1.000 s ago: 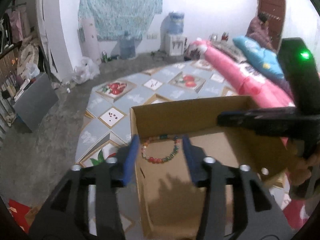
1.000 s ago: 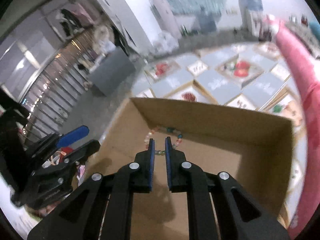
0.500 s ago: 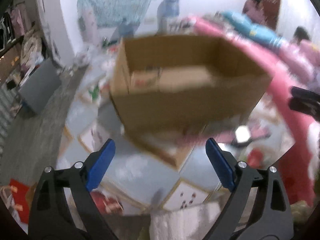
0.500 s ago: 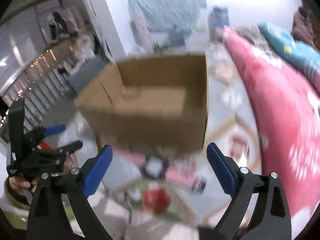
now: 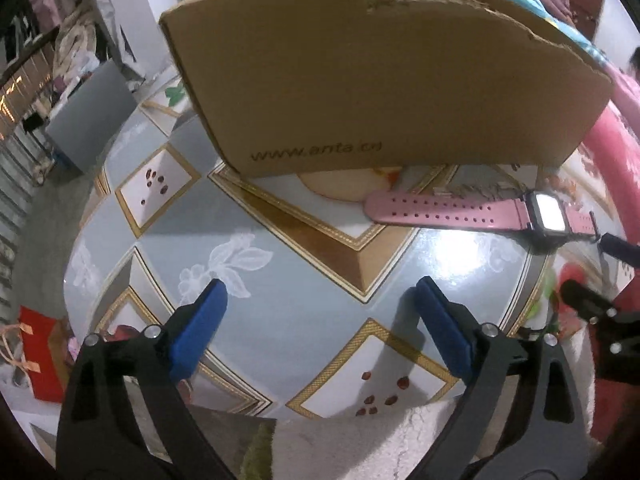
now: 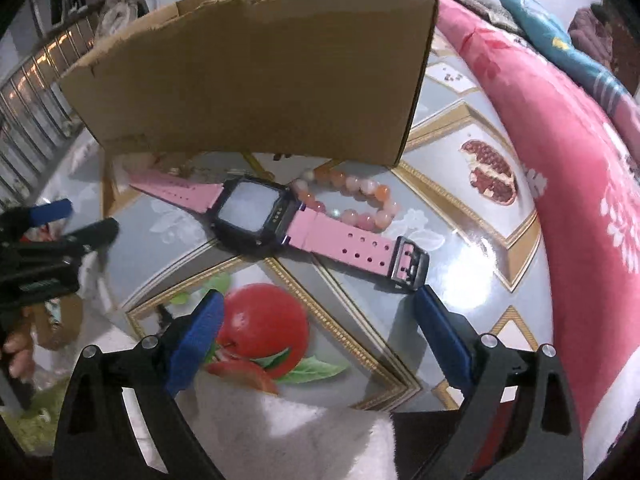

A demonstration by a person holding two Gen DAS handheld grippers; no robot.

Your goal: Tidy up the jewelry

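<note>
Showing one watch [image 6: 256,214], one bracelet [image 6: 352,198], one box [image 6: 256,68]

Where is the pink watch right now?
The pink-strapped watch with a black square case lies flat on the patterned table, before the brown cardboard box, overlapping the pink beaded bracelet.

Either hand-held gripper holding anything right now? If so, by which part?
Nothing is held. The left hand-held gripper is opening over bare tabletop. The right hand-held gripper stands open, empty, short of the pink watch and bead bracelet.
</note>
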